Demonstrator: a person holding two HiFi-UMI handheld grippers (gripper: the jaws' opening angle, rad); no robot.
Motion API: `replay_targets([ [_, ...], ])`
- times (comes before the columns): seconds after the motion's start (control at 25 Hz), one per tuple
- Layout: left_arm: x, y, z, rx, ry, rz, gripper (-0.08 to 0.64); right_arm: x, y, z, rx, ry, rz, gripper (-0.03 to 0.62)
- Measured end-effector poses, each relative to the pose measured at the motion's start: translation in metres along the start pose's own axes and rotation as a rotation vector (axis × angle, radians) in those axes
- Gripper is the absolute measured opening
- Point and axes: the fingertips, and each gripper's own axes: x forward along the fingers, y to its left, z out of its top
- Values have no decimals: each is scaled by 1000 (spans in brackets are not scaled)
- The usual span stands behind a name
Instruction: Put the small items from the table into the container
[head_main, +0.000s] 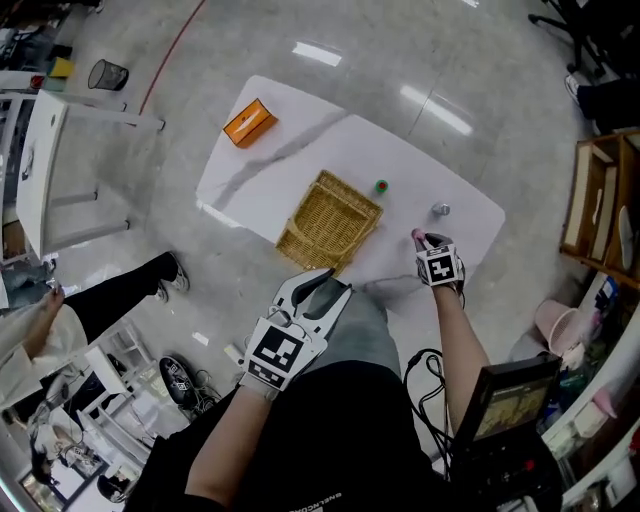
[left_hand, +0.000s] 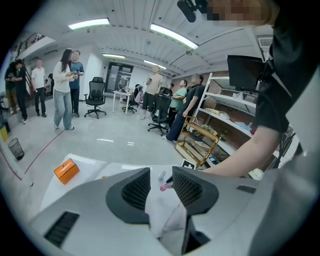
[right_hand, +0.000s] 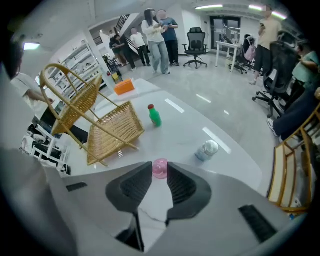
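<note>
The right gripper (right_hand: 159, 170) pinches a small pink round item (right_hand: 160, 168) at the very tips of its jaws, with a pad touching it on either side; the item sits low over the white table (right_hand: 180, 131). Just ahead of these jaws and to their right stands a little jar with a silver lid (right_hand: 207, 149), upright on the tabletop and apart from everything else. Ahead and slightly to the left, a bit farther on, stands a small green bottle with a red cap (right_hand: 154, 115). Left of that bottle lies the wicker basket (right_hand: 112, 131), its arched handle (right_hand: 65, 95) rising on the side away from the bottle. Beyond the basket, near the far edge of the table, lies an orange box (right_hand: 124, 87).

The left gripper (left_hand: 161, 175) has its jaws spread with only bare tabletop showing in the gap. In the head view it hovers at the near rim of the basket (head_main: 330, 222), well to the left of the right gripper (head_main: 420, 237)
</note>
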Motion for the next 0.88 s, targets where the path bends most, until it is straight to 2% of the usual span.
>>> replay_targets([
  [0.24, -22, 4, 22, 3, -71, 2, 120, -62, 41, 50, -65, -52, 64, 100],
  [0.52, -52, 11, 36, -8, -154, 24, 120, -129, 91, 118, -230, -151, 121, 100],
  [0.68, -72, 22, 31, -43, -199, 52, 120, -145, 124, 150, -322, -169, 163, 100],
  [0.88, -94, 42, 28, -95, -242, 99, 120, -136, 162, 180, -424, -142, 229, 100],
])
